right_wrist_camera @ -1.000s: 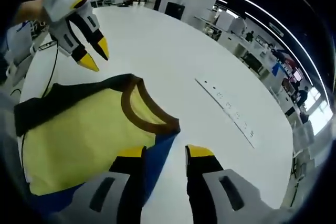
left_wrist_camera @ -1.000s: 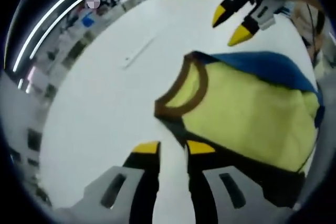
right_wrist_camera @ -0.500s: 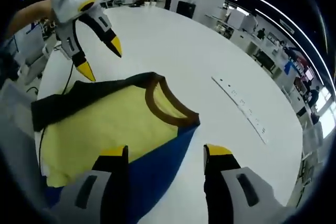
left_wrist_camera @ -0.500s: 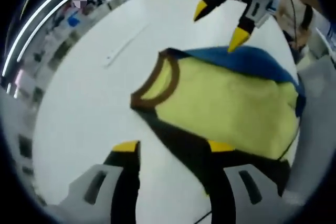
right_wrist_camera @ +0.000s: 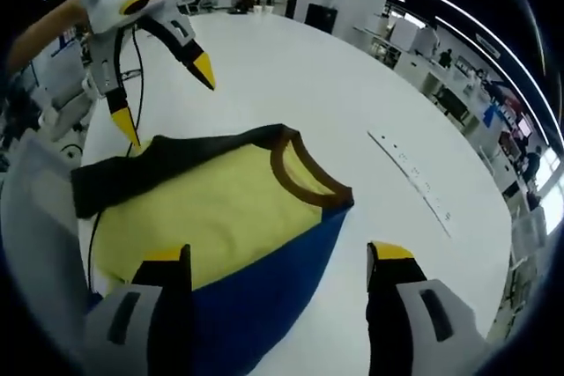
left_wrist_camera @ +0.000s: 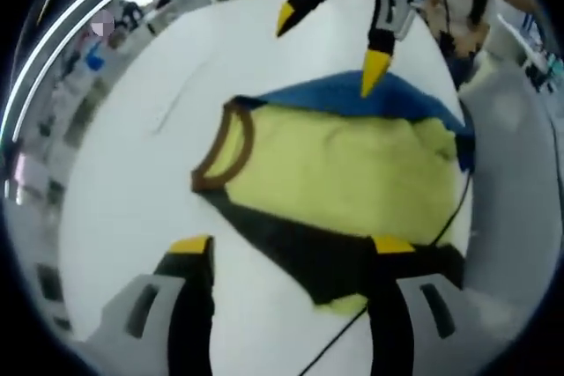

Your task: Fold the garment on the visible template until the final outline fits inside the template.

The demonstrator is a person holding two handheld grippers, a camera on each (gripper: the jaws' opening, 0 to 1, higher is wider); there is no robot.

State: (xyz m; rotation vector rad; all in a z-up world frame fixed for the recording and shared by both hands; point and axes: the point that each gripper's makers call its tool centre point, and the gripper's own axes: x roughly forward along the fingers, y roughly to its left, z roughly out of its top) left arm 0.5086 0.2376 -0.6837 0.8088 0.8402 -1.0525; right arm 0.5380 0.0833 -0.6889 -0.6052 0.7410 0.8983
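1. So, garment (left_wrist_camera: 352,173): a yellow tee w/ brown collar (left_wrist_camera: 220,143), one black sleeve side, one blue sleeve side. It lies flat on the white table (left_wrist_camera: 132,182), centre to 3 o'clock in the left gripper view, 8–9 o'clock in the right gripper view (right_wrist_camera: 211,209). No template outline can be made out under it.
2. Left gripper (left_wrist_camera: 286,248): jaws wide apart, empty, straddling the black sleeve edge at 6 o'clock. Prob. lined up to take that edge for a fold inward.
3. Right gripper (right_wrist_camera: 278,257): jaws also wide apart, holding nothing, over the blue side at 6 o'clock. In the left gripper view it comes in at 12 o'clock (left_wrist_camera: 330,41), one tip just above the blue edge. Can't tell if it touches.
4. Judgement: both sit on opposite sleeve sides, so a sleeves-in fold looks like the step in hand. Not yet gripped.
5. Around: a thin black cable (left_wrist_camera: 454,209) runs past the hem at 4 o'clock and could snag when the cloth lifts. A white strip w/ dots (right_wrist_camera: 414,184) lies on the table at 3 o'clock, well apart. Grey padded thing (left_wrist_camera: 520,173) beside the hem, 3 o'clock. Office desks far behind.
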